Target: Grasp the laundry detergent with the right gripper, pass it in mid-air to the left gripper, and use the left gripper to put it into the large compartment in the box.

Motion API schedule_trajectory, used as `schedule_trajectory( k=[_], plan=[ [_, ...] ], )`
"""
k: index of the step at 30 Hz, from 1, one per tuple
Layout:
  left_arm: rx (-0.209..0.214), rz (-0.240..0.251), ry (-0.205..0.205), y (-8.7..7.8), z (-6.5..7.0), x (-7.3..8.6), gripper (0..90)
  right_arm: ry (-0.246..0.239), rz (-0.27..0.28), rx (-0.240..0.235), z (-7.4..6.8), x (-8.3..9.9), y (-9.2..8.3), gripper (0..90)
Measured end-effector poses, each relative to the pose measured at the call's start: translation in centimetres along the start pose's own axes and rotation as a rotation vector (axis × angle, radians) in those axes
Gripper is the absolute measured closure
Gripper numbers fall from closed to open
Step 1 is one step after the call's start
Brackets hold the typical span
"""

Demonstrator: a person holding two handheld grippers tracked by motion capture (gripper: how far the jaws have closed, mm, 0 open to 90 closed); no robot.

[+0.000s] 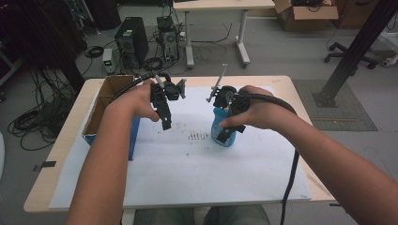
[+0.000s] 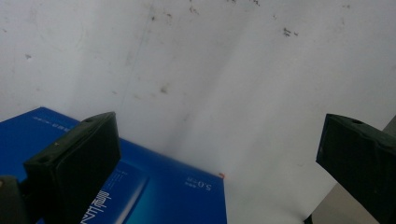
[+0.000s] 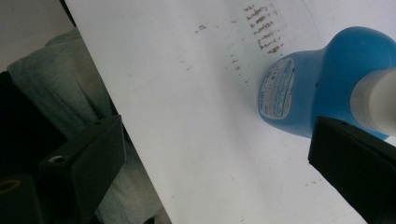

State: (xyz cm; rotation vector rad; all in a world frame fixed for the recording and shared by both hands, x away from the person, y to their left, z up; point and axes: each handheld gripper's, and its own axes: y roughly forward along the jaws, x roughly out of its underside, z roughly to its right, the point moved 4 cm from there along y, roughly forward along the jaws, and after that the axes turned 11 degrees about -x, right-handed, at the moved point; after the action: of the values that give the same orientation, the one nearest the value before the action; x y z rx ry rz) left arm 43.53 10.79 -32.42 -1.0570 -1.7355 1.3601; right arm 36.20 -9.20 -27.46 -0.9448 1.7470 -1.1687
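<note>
Right gripper (image 3: 219,154) just beside blue bottle (image 3: 317,88)

A lab or workshop: behind the pale wooden table (image 1: 56,154) stand a black tower computer (image 1: 132,41), tangled black cables (image 1: 35,123) on grey floor, and an open cardboard box (image 1: 306,14).

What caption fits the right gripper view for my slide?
Open right gripper hovering beside a blue bottle standing on the white sheet.

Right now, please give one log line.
left gripper: open, above box | right gripper: open, beside bottle | nothing held
</note>
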Motion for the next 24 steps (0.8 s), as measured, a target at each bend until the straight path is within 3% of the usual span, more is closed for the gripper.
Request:
schedule_trajectory(
  k=[13,24],
  plan=[
    [-0.012,0.017,0.045,-1.7,1.9,0.6,0.2,0.003,0.004,0.006,-0.4,0.6,-0.1,4.1],
    [-0.035,0.047,0.101,-2.9,4.5,0.9,0.2,0.006,0.0,0.004,-0.6,1.2,0.3,4.1]
  ],
)
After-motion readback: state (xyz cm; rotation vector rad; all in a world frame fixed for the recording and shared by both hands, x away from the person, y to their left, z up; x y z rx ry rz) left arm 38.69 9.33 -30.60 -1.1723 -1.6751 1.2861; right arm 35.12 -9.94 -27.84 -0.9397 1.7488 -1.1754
